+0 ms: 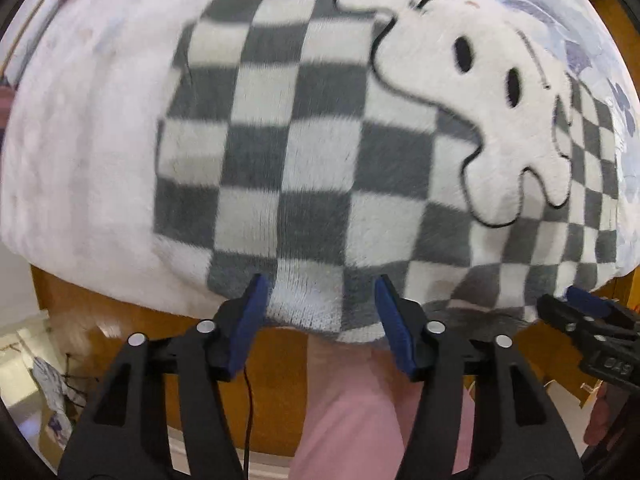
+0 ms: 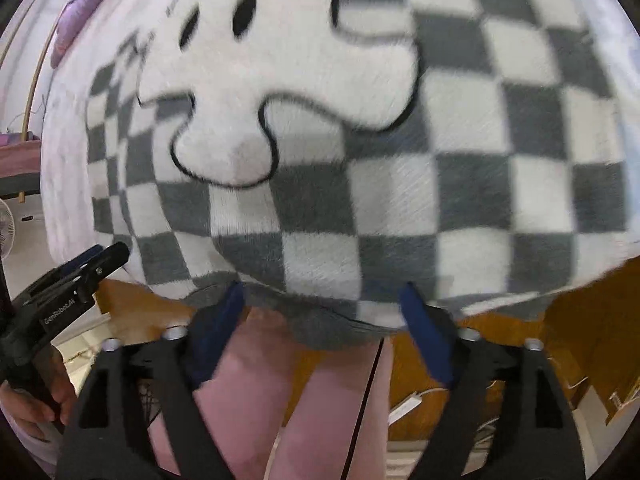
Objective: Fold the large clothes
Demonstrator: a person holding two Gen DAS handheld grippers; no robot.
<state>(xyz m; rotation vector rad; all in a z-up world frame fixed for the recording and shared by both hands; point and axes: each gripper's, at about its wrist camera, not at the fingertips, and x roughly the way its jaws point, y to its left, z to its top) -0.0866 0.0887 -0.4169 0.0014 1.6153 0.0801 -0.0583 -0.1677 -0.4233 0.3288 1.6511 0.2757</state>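
In the left wrist view one fluffy checkered garment (image 1: 304,152), grey and white squares with a white cartoon figure (image 1: 480,120) outlined in black, lies folded on a pale bedcover (image 1: 80,140); its near hem hangs over the wooden edge (image 1: 132,320) of the bed. The left gripper (image 1: 320,320) stands with its two blue pads apart, the hem between them but neither pad pressing on it. Below the jaws pink trouser legs (image 1: 360,420) fill the gap, and a thin black cable (image 1: 249,408) runs down beside them. The right gripper (image 1: 588,312) shows at the right edge, just beside the hem. In the right wrist view the same garment (image 2: 400,184) fills most of the frame, the figure (image 2: 280,80) up left. The right gripper (image 2: 322,320) has its jaws wide, the grey hem drooping between the pads without being clamped. The left gripper (image 2: 96,264) enters at left, a hand (image 2: 36,408) behind it; a purple cloth (image 2: 76,4) lies far off
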